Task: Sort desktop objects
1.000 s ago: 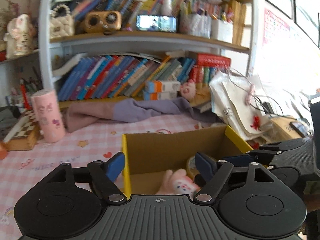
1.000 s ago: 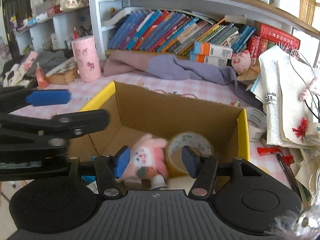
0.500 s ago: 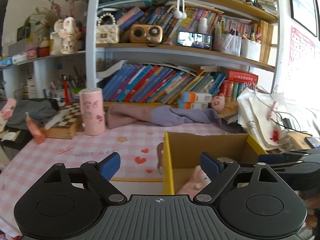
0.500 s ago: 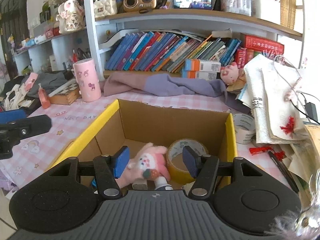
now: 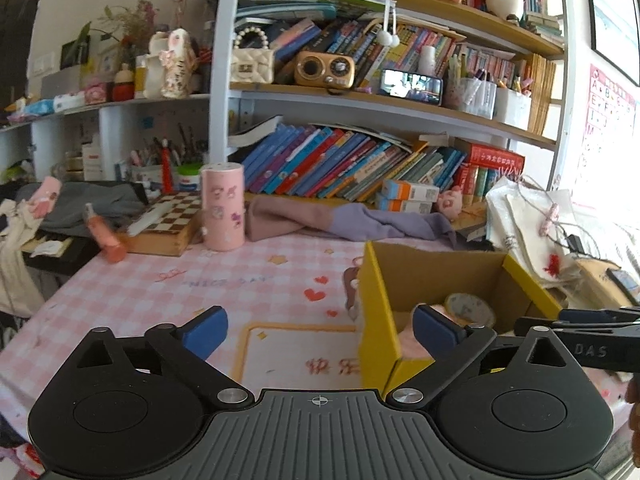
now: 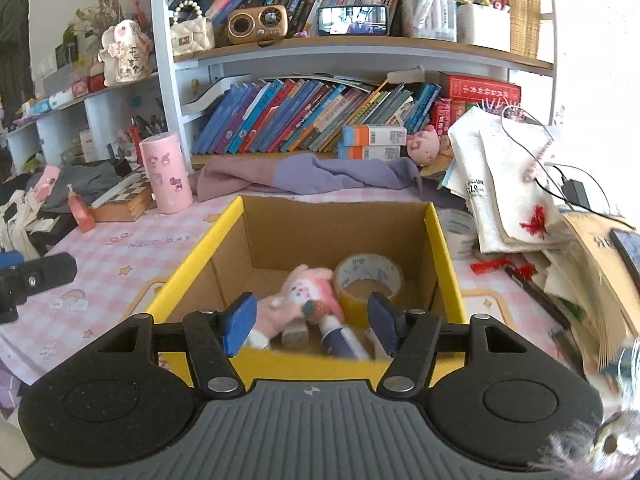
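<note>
Behind the desk, a white bookshelf (image 6: 168,80) holds slanted rows of books, a gold radio (image 6: 258,24) and a phone (image 6: 353,20) with its screen lit. Below it a pink checked tablecloth (image 5: 224,280) reads "NICE DAY" in pale letters, with red characters further forward that are too cut off to read. On this cloth stands an open cardboard box (image 6: 240,216) with yellow flap edges. Inside lie a pink plush toy (image 6: 304,292), a roll of tape (image 6: 368,276) just beside it with small print I cannot read, and a tube-like item by the near wall. A pink cylinder (image 6: 166,176) with cartoon stickers stands beside a chessboard box (image 6: 128,196).

Over the cloth left of the box, the left gripper (image 5: 318,330) is spread wide and still opening, nothing between its blue pads. Over the box's near wall, the right gripper (image 6: 312,316) is partly spread and opening, gripping nothing; its side arm bears "DAS" in the left view.
</note>
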Motion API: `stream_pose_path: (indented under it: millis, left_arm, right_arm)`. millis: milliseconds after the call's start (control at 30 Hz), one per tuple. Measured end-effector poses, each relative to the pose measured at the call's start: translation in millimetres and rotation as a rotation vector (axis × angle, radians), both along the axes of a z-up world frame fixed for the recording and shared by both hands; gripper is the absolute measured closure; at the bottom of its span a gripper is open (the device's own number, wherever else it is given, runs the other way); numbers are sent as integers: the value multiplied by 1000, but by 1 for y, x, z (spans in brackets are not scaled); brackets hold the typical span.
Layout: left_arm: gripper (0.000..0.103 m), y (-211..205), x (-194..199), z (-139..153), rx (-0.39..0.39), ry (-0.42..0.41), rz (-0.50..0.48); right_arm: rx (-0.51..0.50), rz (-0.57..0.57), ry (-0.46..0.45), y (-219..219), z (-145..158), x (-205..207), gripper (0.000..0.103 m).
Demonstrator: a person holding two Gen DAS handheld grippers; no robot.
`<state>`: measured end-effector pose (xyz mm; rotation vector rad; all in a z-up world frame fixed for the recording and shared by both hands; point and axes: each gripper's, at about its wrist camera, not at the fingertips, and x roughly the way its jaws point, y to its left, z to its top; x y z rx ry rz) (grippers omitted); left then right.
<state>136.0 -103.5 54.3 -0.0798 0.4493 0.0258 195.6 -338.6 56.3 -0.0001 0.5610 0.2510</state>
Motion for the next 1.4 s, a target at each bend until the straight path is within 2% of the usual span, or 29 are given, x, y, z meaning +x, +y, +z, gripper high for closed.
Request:
stream_pose_path:
  millis: [267, 467, 700, 900, 1167, 1300, 1400]
  left_arm:
    - [0, 22, -38, -9, 27, 43, -6]
    - [0, 38, -66, -17, 18, 76, -2]
    - [0, 44, -92, -28, 138, 101, 0]
    - [0, 58, -107, -28, 116, 104, -28]
    - [0, 72, -112, -37, 91, 154, -47]
    - [0, 74, -118, -43, 122, 157, -27]
    - [0, 78, -122, -42, 118, 148, -33]
  right_arm:
    - [4, -35, 19, 33, -7, -50, 41]
    - [21, -48, 54, 58, -15, -89, 37]
    - [-19, -65, 53, 80, -20, -124, 34]
    - [-70, -74, 48, 96, -28, -150, 30]
    - [-65, -92, 68, 107, -32, -165, 30]
    - [-54, -103, 87, 111, -35, -169, 30]
    - [-45, -114, 101, 112, -37, -170, 30]
